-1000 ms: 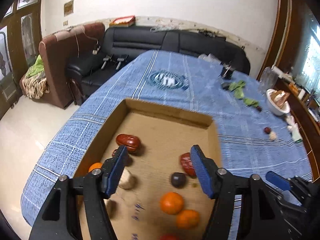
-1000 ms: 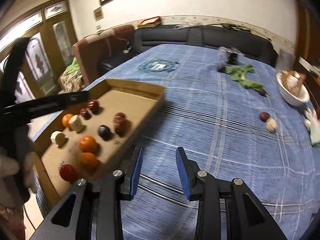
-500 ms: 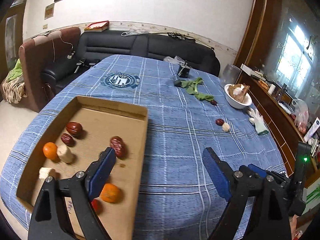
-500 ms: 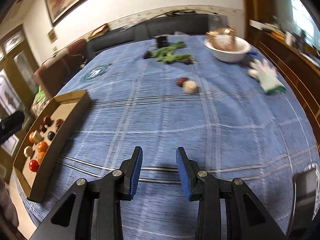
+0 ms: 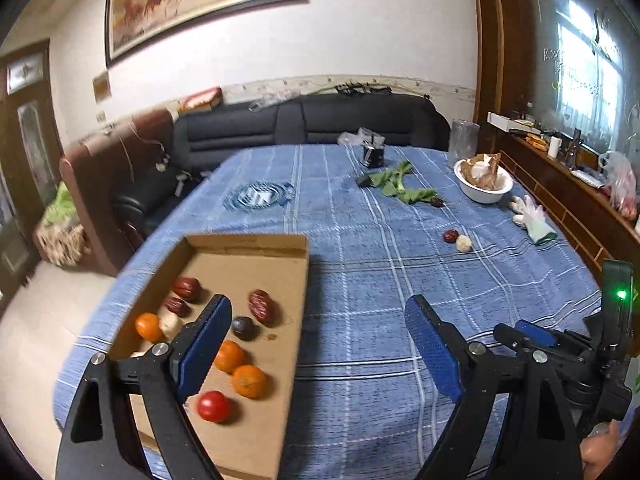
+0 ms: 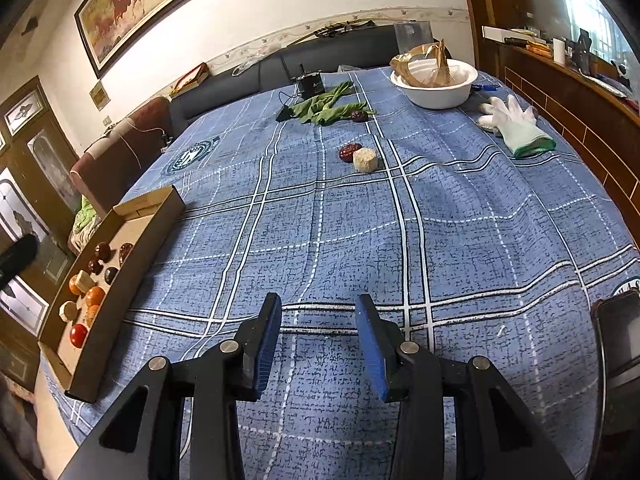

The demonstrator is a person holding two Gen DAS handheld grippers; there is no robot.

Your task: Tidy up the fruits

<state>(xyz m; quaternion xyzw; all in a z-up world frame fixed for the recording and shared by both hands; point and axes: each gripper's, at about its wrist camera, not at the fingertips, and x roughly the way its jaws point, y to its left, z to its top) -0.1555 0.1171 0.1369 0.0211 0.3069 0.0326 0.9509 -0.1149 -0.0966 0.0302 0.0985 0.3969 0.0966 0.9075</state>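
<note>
Swinging both empty, open jaws away from the cardboard tray (image 5: 297, 280), I now face the stray date (image 6: 350, 152) mid-tabletop.

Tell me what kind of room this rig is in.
Most likely a home living room: a black sofa behind the table with the blue plaid cloth, a framed horse painting on the wall, and a cardboard tray of fruit.

A dark sofa (image 5: 312, 124) lines the white wall (image 5: 380, 40) under a framed painting (image 5: 200, 4); bright window (image 5: 588, 76) at right.
</note>
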